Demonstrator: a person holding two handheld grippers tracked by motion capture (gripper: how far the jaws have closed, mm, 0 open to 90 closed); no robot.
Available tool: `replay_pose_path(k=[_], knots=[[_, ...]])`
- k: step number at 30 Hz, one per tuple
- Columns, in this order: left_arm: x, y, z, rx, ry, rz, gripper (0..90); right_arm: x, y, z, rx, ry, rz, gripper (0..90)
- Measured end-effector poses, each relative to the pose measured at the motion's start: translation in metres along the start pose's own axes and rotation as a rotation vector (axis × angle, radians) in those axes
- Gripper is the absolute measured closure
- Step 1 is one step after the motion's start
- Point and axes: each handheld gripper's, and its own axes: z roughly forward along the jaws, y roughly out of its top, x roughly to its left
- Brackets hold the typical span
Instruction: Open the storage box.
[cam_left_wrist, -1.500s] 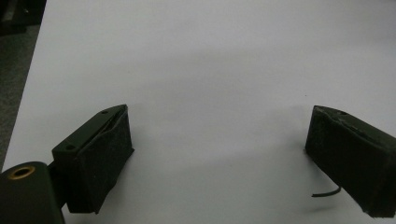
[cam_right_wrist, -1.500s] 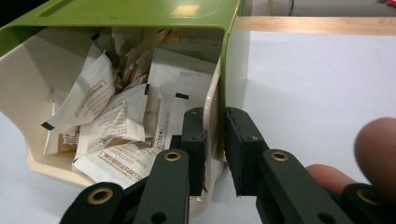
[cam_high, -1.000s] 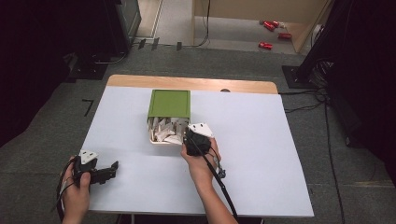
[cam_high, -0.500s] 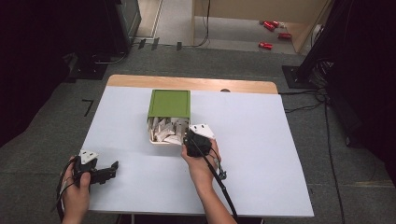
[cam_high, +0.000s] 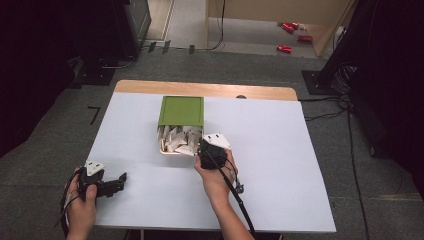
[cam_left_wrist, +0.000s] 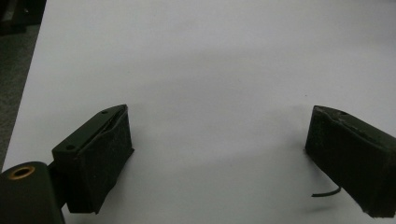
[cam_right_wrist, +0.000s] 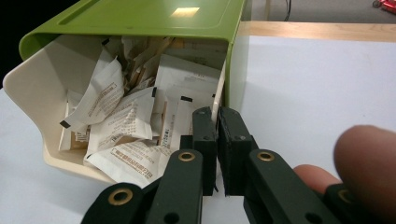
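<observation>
Green box (cam_right_wrist: 140, 18) wall pinched by right hand-held gripper (cam_right_wrist: 216, 122)

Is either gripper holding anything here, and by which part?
The right gripper pinches the box by its cream side wall's front edge. The left gripper holds nothing.

Box (cam_high: 181, 111) at table (cam_high: 280, 150) centre, packets (cam_high: 177, 140) inside, right gripper (cam_high: 204, 150) at its mouth, left gripper (cam_high: 120, 181) near-left

Left gripper (cam_high: 116, 184): lay low, jaws stood wide apart.
Right gripper (cam_right_wrist: 217, 122): jaws had just closed together, pointing forward.
</observation>
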Motion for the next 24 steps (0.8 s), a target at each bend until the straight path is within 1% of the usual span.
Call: replay_pose_path(k=[5, 14, 16, 17, 22, 24], knots=[[0.000, 0.000, 0.000, 0.000, 0.000, 0.000, 7.7, 0.000, -0.002, -0.005, 0.000, 0.005, 0.013, 88.1], [0.000, 0.000, 0.000, 0.000, 0.000, 0.001, 7.7, 0.003, -0.008, -0.015, -0.008, 0.010, 0.019, 88.4], [0.000, 0.000, 0.000, 0.000, 0.000, 0.001, 7.7, 0.002, -0.012, -0.021, -0.013, 0.016, 0.039, 88.6], [0.000, 0.000, 0.000, 0.001, 0.000, 0.001, 7.7, 0.003, -0.014, -0.022, -0.014, 0.016, 0.036, 88.6], [0.000, 0.000, 0.000, 0.001, 0.000, 0.002, 7.7, 0.007, -0.021, -0.029, -0.023, 0.009, 0.053, 88.8], [0.000, 0.000, 0.000, 0.001, 0.000, 0.002, 7.7, 0.009, -0.025, -0.034, -0.028, 0.003, 0.059, 88.8]])
